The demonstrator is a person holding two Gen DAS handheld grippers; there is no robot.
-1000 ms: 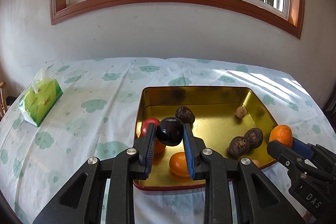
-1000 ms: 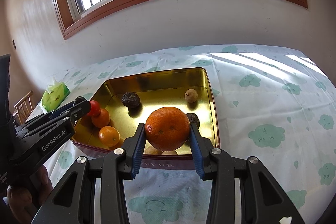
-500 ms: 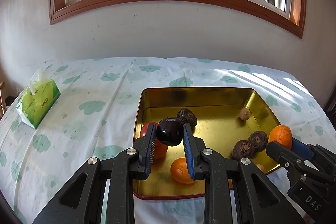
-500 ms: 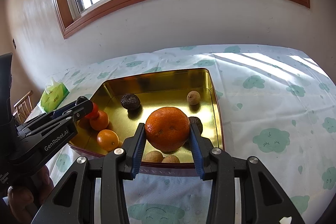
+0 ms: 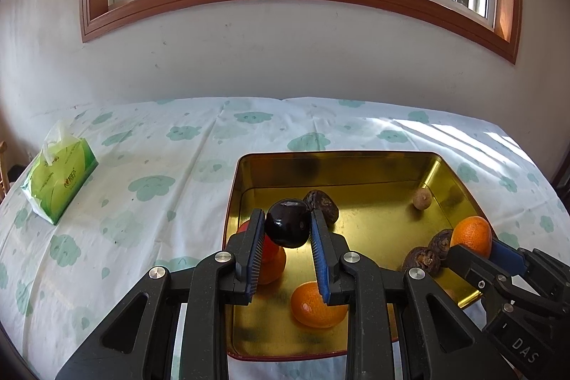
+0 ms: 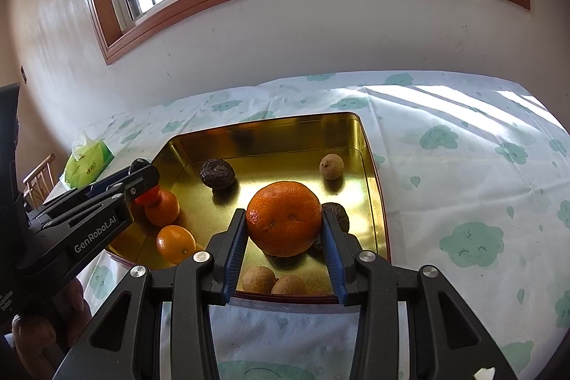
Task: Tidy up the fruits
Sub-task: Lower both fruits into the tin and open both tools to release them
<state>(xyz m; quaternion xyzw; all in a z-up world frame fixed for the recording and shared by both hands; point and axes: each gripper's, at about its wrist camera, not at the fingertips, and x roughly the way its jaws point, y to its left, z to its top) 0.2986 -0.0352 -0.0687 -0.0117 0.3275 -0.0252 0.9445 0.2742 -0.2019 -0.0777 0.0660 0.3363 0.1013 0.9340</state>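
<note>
My left gripper (image 5: 288,227) is shut on a dark plum (image 5: 289,222) and holds it above the left side of the gold tin tray (image 5: 335,155). My right gripper (image 6: 284,219) is shut on a large orange (image 6: 284,218) above the tray's near right part (image 6: 370,166); it also shows in the left wrist view (image 5: 471,234). In the tray lie small oranges (image 5: 317,305) (image 6: 175,243), a red fruit (image 5: 270,250), wrinkled dark passion fruits (image 6: 217,172) (image 5: 422,260) and small tan longans (image 6: 332,166) (image 6: 259,279).
A green tissue pack (image 5: 58,180) lies at the table's far left. The table wears a white cloth with green cloud prints (image 5: 153,184). A wall with a window stands behind. A wooden chair (image 6: 37,178) is beyond the left edge.
Both grippers have moved forward over the tray with their fruits still held; the tray sits nearer and lower in both views.
</note>
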